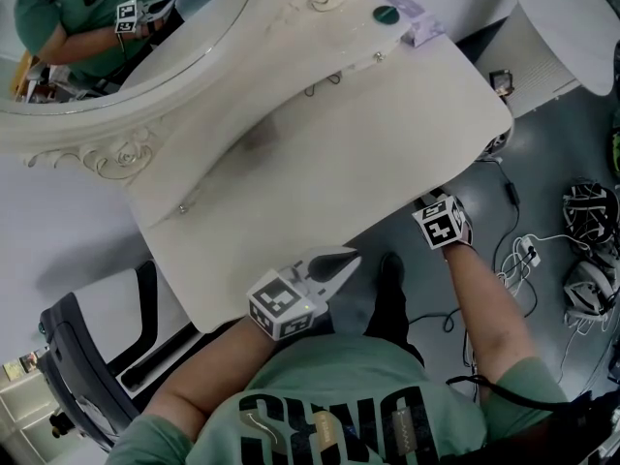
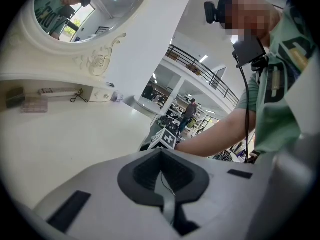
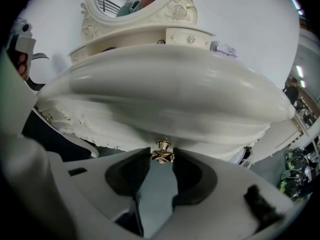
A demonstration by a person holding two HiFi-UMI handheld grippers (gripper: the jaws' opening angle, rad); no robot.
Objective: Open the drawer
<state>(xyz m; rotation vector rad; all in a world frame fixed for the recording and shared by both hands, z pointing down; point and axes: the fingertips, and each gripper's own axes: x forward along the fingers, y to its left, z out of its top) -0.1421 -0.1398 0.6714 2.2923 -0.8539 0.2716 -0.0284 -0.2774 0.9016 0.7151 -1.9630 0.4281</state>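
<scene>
right hand-held gripper (image 3: pixel 162 157): pinching knob (image 3: pixel 162 147) under surface (image 3: pixel 165 79) front edge | left hand-held gripper (image 2: pixel 161 153): pressed together, empty, at same edge

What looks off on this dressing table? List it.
A dark greyish smudge marks the middle of the tabletop, odd against the otherwise cream surface; stain or shadow, I cannot tell. Nothing looks spilled or broken. The right gripper grips the brass drawer knob squarely.
</scene>
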